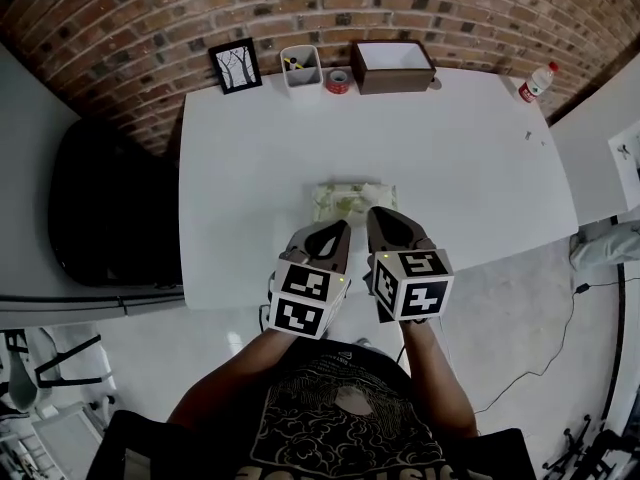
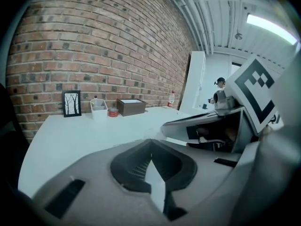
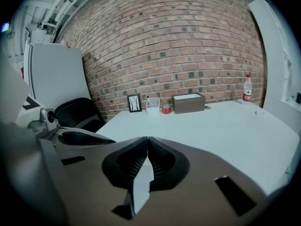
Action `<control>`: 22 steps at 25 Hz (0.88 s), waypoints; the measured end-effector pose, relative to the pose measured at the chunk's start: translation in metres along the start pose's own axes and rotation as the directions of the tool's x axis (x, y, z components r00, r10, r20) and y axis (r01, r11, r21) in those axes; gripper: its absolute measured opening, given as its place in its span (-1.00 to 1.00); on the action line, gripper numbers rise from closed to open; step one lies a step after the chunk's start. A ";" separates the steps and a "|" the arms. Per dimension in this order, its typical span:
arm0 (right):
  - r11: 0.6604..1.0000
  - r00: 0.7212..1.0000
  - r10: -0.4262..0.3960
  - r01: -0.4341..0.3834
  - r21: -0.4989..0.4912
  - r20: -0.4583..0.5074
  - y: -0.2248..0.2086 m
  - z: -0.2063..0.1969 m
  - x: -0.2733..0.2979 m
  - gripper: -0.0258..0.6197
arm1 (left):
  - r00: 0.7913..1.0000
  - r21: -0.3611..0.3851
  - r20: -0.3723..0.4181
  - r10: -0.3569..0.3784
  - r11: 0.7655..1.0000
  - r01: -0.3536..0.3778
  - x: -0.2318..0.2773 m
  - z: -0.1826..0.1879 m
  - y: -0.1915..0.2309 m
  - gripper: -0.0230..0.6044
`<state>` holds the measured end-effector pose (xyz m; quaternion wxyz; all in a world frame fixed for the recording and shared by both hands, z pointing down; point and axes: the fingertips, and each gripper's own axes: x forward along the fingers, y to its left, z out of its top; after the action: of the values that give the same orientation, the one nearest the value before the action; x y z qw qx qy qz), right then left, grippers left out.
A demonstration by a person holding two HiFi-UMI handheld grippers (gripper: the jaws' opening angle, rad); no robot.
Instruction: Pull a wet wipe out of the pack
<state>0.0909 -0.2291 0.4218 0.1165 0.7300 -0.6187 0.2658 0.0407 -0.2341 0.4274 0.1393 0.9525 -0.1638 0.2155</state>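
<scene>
The wet wipe pack (image 1: 350,200), pale green and white, lies flat on the white table (image 1: 260,168) near its front edge. My left gripper (image 1: 343,228) hovers just in front of the pack's near side, jaws shut and empty. Beside it, my right gripper (image 1: 372,214) has its tip over the pack's near right part, also shut with nothing in it. In the left gripper view the jaws (image 2: 149,141) meet at the tip, and the right gripper's body (image 2: 221,126) shows alongside. The right gripper view shows its jaws (image 3: 147,138) closed too. Both gripper views hide the pack.
Along the table's back edge by the brick wall stand a framed picture (image 1: 236,65), a white pen holder (image 1: 301,68), a red tape roll (image 1: 338,81) and a brown box (image 1: 393,65). A bottle (image 1: 537,82) stands at the far right corner. A black chair (image 1: 110,208) is at the left.
</scene>
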 end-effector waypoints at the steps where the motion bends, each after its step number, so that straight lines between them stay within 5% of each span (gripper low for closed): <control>1: 1.000 1.000 0.007 -0.007 -0.004 0.002 0.001 -0.001 -0.003 -0.86 | 1.000 -0.002 0.005 0.010 1.000 -0.010 -0.003 0.000 -0.002 -0.89; 22: 0.991 0.990 0.127 -0.124 -0.056 0.062 0.008 -0.018 -0.064 -0.86 | 0.985 -0.034 0.060 0.160 0.987 -0.159 -0.043 -0.013 -0.042 -0.89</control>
<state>0.0726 -0.1683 0.4017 0.0982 0.6946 -0.6737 0.2323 0.0152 -0.1815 0.4108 0.1300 0.9405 -0.2469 0.1937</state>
